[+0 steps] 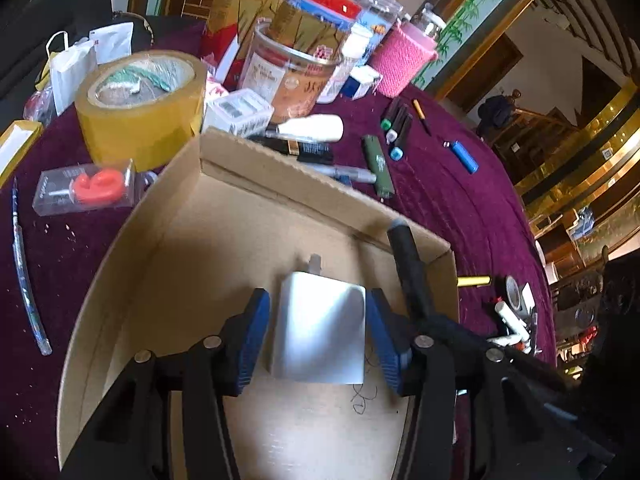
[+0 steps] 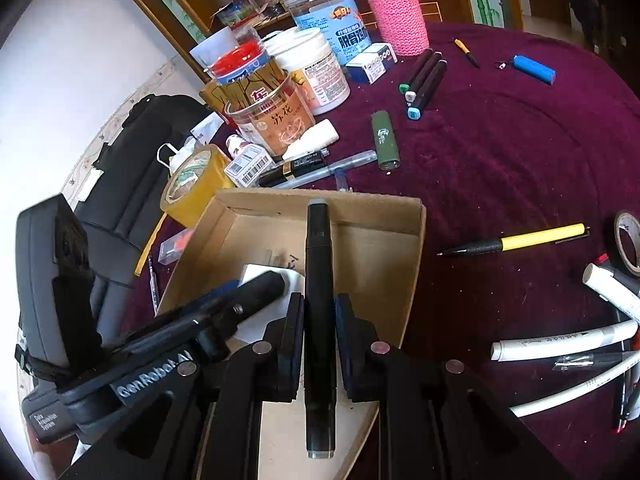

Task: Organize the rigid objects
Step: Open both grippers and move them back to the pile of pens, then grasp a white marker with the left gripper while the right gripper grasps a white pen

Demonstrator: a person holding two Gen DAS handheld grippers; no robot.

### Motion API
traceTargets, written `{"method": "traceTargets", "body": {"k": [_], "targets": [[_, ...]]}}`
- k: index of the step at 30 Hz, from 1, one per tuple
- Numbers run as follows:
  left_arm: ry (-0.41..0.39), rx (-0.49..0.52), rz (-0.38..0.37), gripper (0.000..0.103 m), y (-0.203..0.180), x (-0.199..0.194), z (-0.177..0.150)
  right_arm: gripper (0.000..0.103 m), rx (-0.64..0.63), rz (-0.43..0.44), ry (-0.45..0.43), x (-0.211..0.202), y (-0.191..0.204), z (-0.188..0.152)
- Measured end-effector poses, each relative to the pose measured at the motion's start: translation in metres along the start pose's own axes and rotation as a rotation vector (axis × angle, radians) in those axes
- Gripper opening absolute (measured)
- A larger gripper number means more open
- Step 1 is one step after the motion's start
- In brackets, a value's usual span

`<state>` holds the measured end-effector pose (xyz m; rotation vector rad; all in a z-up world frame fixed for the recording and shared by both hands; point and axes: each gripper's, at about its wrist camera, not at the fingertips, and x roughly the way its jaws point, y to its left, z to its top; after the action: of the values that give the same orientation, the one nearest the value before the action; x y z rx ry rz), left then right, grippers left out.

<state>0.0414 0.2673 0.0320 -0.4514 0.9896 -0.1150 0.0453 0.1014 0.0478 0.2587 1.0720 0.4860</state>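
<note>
An open cardboard box (image 1: 280,164) lies on the purple tablecloth. Inside it rests a white charger block (image 1: 320,332). My left gripper (image 1: 318,295) straddles the block, its blue pads a narrow gap away on each side, so it is open. In the right wrist view a black marker (image 2: 319,264) runs between the pads of my right gripper (image 2: 319,299). Its far end rests on the box's back rim (image 2: 360,208). Thin gaps show on both sides of the marker, so this gripper is open. The left gripper's finger (image 2: 260,288) partly hides the white block (image 2: 256,274).
Behind the box are a tape roll (image 1: 140,100), jars (image 2: 272,112), a pink-sleeved bottle (image 2: 396,20), a green lighter (image 2: 385,140), three markers (image 2: 424,80) and a blue lighter (image 2: 534,69). To its right lie a yellow pen (image 2: 540,238) and white markers (image 2: 560,344).
</note>
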Motion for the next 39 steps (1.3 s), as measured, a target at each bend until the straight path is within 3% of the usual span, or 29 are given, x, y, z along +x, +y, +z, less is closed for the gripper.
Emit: {"method": "traceTargets", "body": {"k": [4,9,11,15,18,23,27,28,29,30,32,39], "targets": [[-0.052,0.014,0.014,0.059,-0.003,-0.017,0.002,0.047,-0.013,-0.001,-0.032,-0.01,-0.002,-0.003],[-0.153,0.081,0.05,0.067,-0.029,-0.062,-0.011,0.048,-0.104,-0.01,-0.154,-0.059,-0.004,-0.013],[-0.191,0.108,0.043,0.074,-0.045,-0.08,-0.021,0.056,-0.15,-0.044,-0.235,-0.089,-0.01,-0.019],[-0.25,0.198,-0.008,0.086,-0.086,-0.109,-0.044,0.103,-0.209,-0.192,-0.486,-0.158,-0.038,-0.039],[-0.241,0.266,-0.033,0.087,-0.12,-0.106,-0.06,0.103,-0.184,-0.282,-0.65,-0.194,-0.079,-0.049],[-0.141,0.355,-0.015,0.087,-0.166,-0.062,-0.085,0.102,0.048,-0.366,-0.565,-0.195,-0.184,-0.036],[-0.074,0.412,0.028,0.086,-0.188,-0.026,-0.095,0.102,0.151,-0.389,-0.586,-0.186,-0.241,-0.044],[-0.068,0.437,0.044,0.082,-0.193,-0.019,-0.097,0.102,0.161,-0.387,-0.596,-0.184,-0.25,-0.051],[-0.059,0.474,0.071,0.073,-0.2,-0.01,-0.099,0.102,0.177,-0.397,-0.595,-0.177,-0.259,-0.055],[-0.048,0.5,0.091,0.066,-0.205,-0.003,-0.099,0.102,0.205,-0.402,-0.543,-0.171,-0.266,-0.051],[-0.031,0.546,0.119,0.066,-0.214,0.012,-0.099,0.102,0.236,-0.334,-0.527,-0.174,-0.277,-0.05],[0.013,0.719,0.192,0.065,-0.232,0.067,-0.092,0.102,0.198,-0.304,-0.502,-0.173,-0.268,-0.049]]}}
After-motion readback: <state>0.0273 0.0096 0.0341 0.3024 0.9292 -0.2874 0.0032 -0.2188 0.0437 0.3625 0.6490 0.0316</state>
